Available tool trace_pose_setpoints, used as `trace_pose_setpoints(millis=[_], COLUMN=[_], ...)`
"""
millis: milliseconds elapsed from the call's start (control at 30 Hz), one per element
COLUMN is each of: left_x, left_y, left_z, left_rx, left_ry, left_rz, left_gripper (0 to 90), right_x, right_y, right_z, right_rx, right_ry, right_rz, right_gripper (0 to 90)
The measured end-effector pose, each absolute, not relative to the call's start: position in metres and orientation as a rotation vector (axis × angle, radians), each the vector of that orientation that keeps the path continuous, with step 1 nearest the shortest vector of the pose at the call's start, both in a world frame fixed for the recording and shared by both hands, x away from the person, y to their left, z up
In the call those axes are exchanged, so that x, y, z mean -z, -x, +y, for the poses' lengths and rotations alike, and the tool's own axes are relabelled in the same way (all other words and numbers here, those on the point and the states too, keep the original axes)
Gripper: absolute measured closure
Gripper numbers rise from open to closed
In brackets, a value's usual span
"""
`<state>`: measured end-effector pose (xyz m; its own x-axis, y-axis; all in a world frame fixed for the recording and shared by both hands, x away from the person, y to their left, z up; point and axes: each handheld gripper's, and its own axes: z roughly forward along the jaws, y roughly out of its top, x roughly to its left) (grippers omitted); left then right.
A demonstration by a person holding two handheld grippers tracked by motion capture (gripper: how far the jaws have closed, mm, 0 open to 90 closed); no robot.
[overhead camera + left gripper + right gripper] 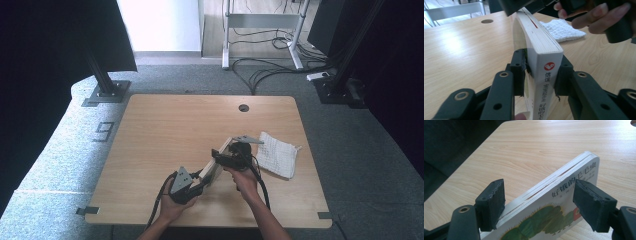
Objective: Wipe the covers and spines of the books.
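A white board book [541,50] is clamped at its spine end by the left gripper [540,75], while the right gripper [539,202], jaws apart, straddles its other end, a white cloth [277,154] lying at three o'clock.

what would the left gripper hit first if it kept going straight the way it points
The book. The left gripper already has its jaws on either side of the spine end, so pushing on would just slide them further along the covers. Beyond the book's far end sits the right gripper, though depth there is hard to judge.
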<state>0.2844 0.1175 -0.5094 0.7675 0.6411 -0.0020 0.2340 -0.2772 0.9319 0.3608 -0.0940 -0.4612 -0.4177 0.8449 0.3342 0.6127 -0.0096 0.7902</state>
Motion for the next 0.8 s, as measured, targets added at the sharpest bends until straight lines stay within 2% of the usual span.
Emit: trace_pose_setpoints(millis=[133,400,800], left_x=[0.5095,0.5087,0.5058], left_y=[-0.2845,-0.2889,-0.2895], left_z=[0.1168,0.1188,0.1262], left_rx=[-0.430,-0.285,-0.217], left_ry=[-1.855,-1.863,-1.867], left_rz=[0.656,0.620,0.556], left_gripper=[60.9,38.6,34.8], right_x=[0.4623,0.4602,0.4549], right_y=[-0.3624,-0.3655,-0.3683], right_z=[-0.0914,-0.0911,-0.0907], right_rx=[-1.389,-1.370,-1.320], right_ry=[-1.538,-1.526,-1.511], right_rz=[2.026,2.058,2.107], right_gripper=[26.2,27.3,30.7])
